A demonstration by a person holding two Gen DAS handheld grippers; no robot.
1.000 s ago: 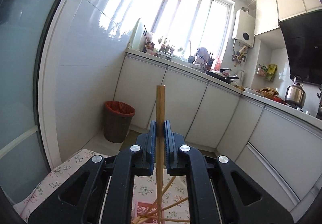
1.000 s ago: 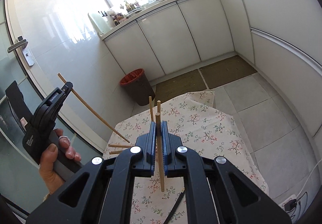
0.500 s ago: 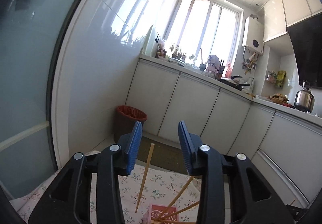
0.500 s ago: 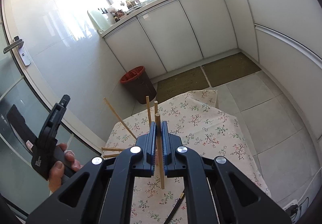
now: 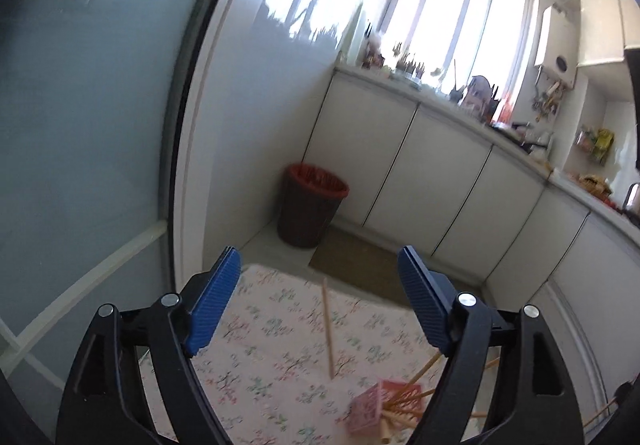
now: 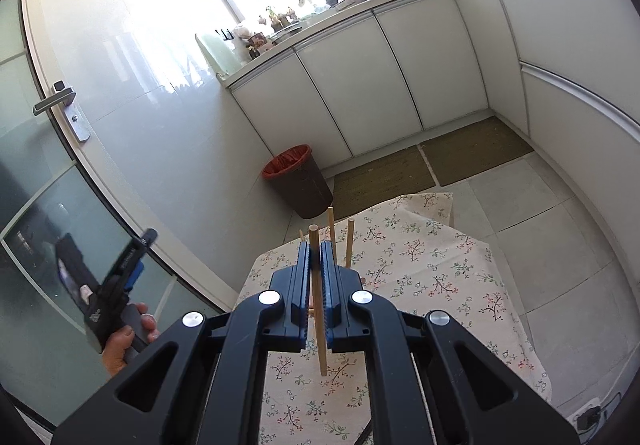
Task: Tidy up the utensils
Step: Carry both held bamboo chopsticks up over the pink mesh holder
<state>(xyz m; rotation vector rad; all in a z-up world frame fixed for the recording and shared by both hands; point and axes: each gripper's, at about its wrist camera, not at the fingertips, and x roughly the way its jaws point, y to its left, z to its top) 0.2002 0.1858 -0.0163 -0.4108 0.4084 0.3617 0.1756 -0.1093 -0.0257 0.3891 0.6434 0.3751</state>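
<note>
Right claw (image 6: 315,277) clamping chopstick (image 6: 318,309), holder (image 5: 380,405) blurred

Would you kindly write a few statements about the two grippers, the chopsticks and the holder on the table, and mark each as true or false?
1. The right gripper is shut on a wooden chopstick. True.
2. The left gripper is clamped on a chopstick. False: its jaws have just been opening and stand wide apart; a loose chopstick shows between them, touched by neither pad.
3. A pink holder with chopsticks in it stands on the floral tablecloth. True.
4. The waste bin sits on the table. False: it stands on the floor beside the white cabinets.
5. The tablecloth is plain blue. False: it is pale with a flower print.
</note>
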